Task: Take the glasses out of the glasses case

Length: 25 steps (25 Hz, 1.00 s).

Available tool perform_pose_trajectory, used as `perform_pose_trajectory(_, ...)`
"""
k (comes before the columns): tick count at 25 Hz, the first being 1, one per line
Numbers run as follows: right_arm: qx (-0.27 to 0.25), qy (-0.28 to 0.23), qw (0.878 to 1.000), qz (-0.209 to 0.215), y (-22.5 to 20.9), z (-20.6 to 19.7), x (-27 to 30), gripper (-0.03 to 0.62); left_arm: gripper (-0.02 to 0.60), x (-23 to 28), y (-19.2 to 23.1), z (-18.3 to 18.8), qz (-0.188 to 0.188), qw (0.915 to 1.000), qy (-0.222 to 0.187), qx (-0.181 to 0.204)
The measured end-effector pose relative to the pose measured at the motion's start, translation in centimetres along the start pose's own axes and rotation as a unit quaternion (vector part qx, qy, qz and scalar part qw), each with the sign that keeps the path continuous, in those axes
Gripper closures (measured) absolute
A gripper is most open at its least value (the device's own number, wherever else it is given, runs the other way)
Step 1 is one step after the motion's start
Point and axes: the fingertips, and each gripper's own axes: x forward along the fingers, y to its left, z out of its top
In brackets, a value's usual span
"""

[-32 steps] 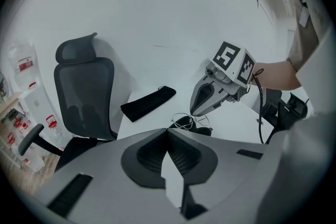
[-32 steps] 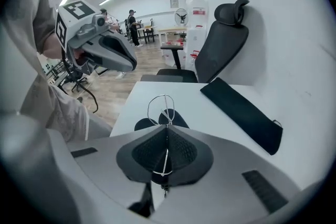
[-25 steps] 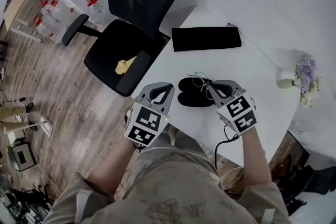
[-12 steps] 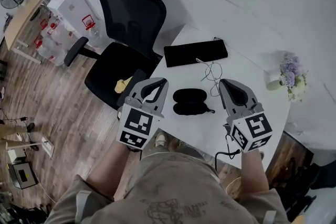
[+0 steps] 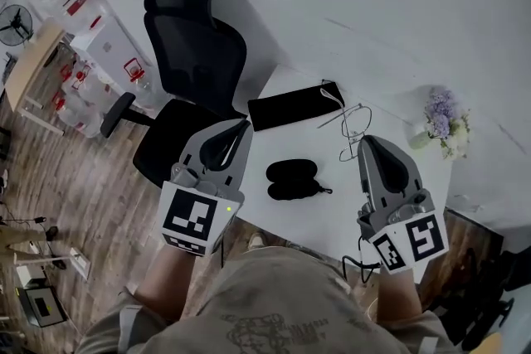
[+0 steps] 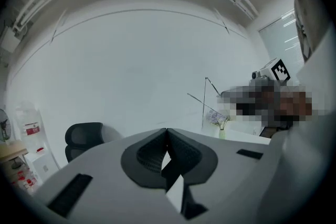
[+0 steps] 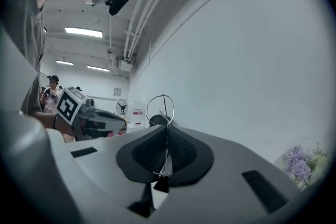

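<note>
Both fingers of the right gripper [image 5: 366, 140] are clamped on the wire frame of the glasses [image 5: 358, 120], held above the desk [image 5: 282, 141] and clear of the open glasses case [image 5: 292, 178], which look light, springy and easily bent, so probably need a gentle grip on the frame rather than the lenses, while the left gripper [image 5: 242, 125] has its fingers together on nothing.

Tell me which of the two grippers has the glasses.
The right gripper, at the head view's right: its shut jaws pinch the wire-framed glasses. The left gripper has its jaws together on nothing.
</note>
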Motion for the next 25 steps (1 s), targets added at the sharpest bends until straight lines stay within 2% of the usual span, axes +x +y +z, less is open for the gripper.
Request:
perform_pose_trajectory(4, 0.012, -0.031, 0.999, -0.020, -0.8, 1.9, -1.6, 0.562, 0.566, 0.0, -0.7, 1.1, -0.008, 0.9999, -0.010, 0.000)
perform_pose_trajectory(9, 0.015, -0.042, 0.998, -0.033, -1.5, 2.7, -2.7, 0.562, 0.566, -0.1, -1.2, 1.1, -0.014, 0.9999, -0.006, 0.002)
perform_pose_trajectory(14, 0.041, -0.040, 0.998, -0.034, -2.2, 2.1, -2.7, 0.562, 0.566, -0.2, -1.3, 1.5, -0.017, 0.9998, -0.009, 0.009)
perform_pose_trajectory(19, 0.042, -0.030, 0.998, -0.030, -2.1, 1.5, -2.7, 0.562, 0.566, -0.4, -1.6, 1.6, -0.019, 0.9996, -0.007, 0.017)
perform_pose_trajectory(25, 0.040, -0.026, 0.998, -0.028, -2.0, 1.1, -3.5, 0.562, 0.566, -0.9, -2.3, 1.1, -0.016, 0.9998, 0.000, 0.006)
